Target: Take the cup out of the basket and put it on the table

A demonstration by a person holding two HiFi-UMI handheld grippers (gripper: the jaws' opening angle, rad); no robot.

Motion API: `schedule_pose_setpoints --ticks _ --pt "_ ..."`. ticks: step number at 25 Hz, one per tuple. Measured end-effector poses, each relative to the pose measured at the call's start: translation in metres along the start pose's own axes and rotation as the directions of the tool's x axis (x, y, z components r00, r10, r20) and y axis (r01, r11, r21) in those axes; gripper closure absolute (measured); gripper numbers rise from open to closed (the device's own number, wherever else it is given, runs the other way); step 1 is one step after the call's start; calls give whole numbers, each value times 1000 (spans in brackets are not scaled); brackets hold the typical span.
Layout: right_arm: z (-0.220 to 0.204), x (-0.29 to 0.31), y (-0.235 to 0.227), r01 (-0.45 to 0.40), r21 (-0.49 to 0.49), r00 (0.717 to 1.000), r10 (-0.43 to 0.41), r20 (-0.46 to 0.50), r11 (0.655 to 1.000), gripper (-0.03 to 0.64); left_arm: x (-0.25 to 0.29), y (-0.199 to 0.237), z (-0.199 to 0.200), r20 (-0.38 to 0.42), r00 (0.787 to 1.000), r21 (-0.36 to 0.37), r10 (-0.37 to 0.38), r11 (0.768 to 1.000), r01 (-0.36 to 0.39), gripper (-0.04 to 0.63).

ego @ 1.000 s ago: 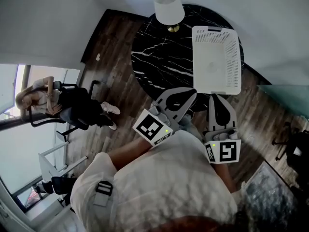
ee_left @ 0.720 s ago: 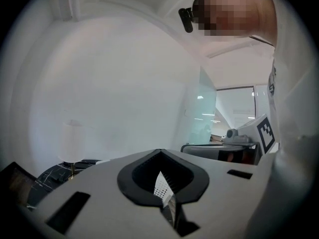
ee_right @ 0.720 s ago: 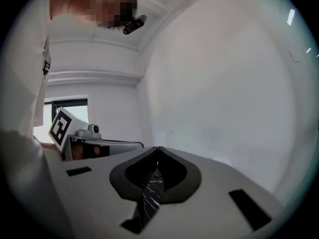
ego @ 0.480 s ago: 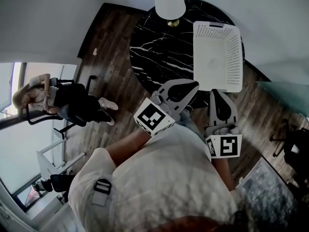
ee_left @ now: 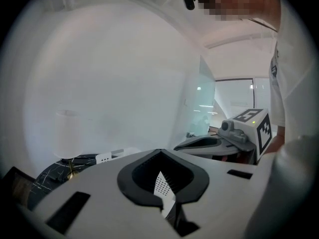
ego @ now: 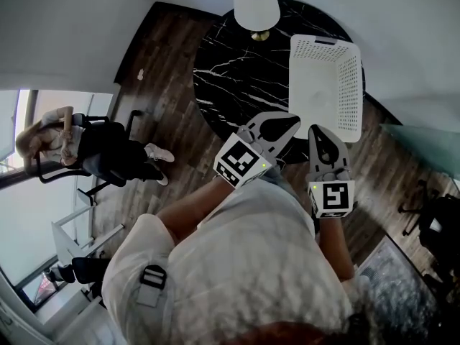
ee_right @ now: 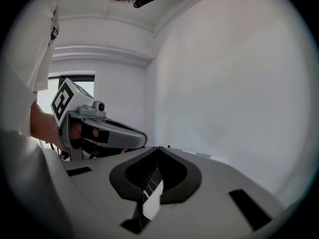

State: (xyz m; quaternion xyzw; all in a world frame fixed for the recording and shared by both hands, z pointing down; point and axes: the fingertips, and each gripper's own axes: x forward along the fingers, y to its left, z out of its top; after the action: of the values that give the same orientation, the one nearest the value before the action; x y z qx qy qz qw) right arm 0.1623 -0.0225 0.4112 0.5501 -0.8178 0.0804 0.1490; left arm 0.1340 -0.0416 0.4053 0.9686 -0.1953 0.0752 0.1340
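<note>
A white slotted basket (ego: 349, 85) stands on the right side of the round black marble table (ego: 237, 77). Inside it a pale white cup (ego: 320, 96) shows only faintly against the basket floor. My left gripper (ego: 293, 119) is shut and empty, its tip over the table's near edge, just short of the basket's near left corner. My right gripper (ego: 314, 129) is also shut and empty, just below the basket's near wall. In the left gripper view the jaws (ee_left: 159, 151) meet in a point, with the right gripper (ee_left: 199, 143) beside them. The right gripper view shows its tips (ee_right: 158, 148) closed too.
A white-shaded lamp (ego: 256, 9) stands at the table's far edge. A person sits on a chair (ego: 79, 146) at the left on the wood floor. A glass panel (ego: 424, 149) and a dark chair (ego: 435, 218) are at the right, and white walls close in behind the table.
Both grippers have risen toward the table and basket. The left one has swung to the right, closer to the right one. Both stayed shut.
</note>
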Motion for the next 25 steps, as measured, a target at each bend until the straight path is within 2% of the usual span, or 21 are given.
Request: schedule_pose_setpoints --ticks 5,10,25 --pt "-18 14 -11 11 -13 999 -11 -39 1000 609 15 12 -11 -14 1000 17 1 1000 -1 589" --pt "-32 25 -16 5 -15 996 -7 -89 1000 607 29 22 -31 -65 998 -5 -11 1000 11 589" --pt "-79 57 -49 -11 -64 974 -3 -225 998 607 63 49 -73 -171 985 3 -7 1000 7 589"
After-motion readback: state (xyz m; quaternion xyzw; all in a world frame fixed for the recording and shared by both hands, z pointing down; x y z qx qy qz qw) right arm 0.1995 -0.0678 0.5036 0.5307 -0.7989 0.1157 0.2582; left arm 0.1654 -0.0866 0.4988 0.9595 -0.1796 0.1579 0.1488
